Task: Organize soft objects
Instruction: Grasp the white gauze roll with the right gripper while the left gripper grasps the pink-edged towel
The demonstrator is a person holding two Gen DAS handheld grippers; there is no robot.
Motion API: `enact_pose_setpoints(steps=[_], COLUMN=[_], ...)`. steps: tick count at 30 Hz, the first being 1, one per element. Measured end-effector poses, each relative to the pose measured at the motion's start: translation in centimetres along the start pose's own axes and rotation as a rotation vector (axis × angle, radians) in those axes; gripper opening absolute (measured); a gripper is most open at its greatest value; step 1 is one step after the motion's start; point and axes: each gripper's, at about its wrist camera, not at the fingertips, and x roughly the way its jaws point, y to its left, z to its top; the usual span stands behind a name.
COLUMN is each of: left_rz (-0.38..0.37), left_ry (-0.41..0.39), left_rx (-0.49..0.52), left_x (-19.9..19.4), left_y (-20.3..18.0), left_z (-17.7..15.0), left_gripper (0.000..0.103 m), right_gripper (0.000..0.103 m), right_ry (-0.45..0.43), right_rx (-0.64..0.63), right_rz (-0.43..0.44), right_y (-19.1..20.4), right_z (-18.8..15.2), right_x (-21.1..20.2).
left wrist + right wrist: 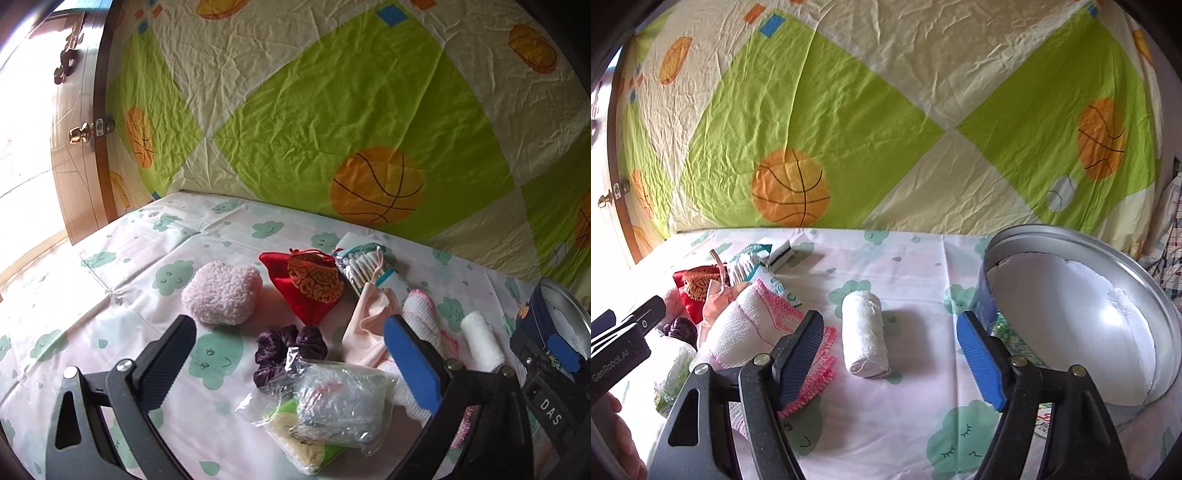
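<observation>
The right gripper [890, 354], jaws apart and empty, was lining up on the white bandage roll [864, 332] lying mid-tablecloth [886, 424] beside the round tin [1108, 317]. The left gripper [291, 354] hung open over the bagged cloths [332, 402]. Next, I judged, it needed to close squarely on the roll.

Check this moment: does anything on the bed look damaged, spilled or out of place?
The round tin has a white lining that looks cracked and ragged along its edge. Otherwise nothing is spilled; the soft items lie loosely clustered, and the rolled white bandage sits apart between the open fingers of the right gripper.
</observation>
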Motion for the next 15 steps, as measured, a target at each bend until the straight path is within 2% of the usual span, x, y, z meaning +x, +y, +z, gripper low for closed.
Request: enact_pose_setpoints(steps=[4, 7, 11, 14, 15], left_rz=[-0.017, -0.039, -0.056, -0.067, -0.062], left_ry=[-0.016, -0.025, -0.044, -0.055, -0.060], left_rx=[0.043, 0.067, 0.107, 0.125, 0.133], left_x=[-0.3, -0.5, -0.8, -1.0, -1.0], left_y=[-0.9, -1.4, -2.2, -2.6, -2.8], left_z=[0.1, 0.1, 0.2, 0.2, 0.2], left_gripper=[0.103, 0.103, 0.103, 0.103, 0.103], right_gripper=[0.075, 0.064, 0.059, 0.047, 0.037], right_ry=[0.080, 0.147, 0.268, 0.349, 0.363], right_rx=[-0.019, -0.028, -0.027, -0.028, -0.023], right_rz=[0.017, 0.028, 0.035, 0.045, 0.049], right_y=[1.1, 1.6, 2.0, 2.1, 2.1], right_z=[0.5, 0.9, 0.9, 0.6, 0.5], right_x=[2.4, 4.6, 7.8, 9.3, 9.6])
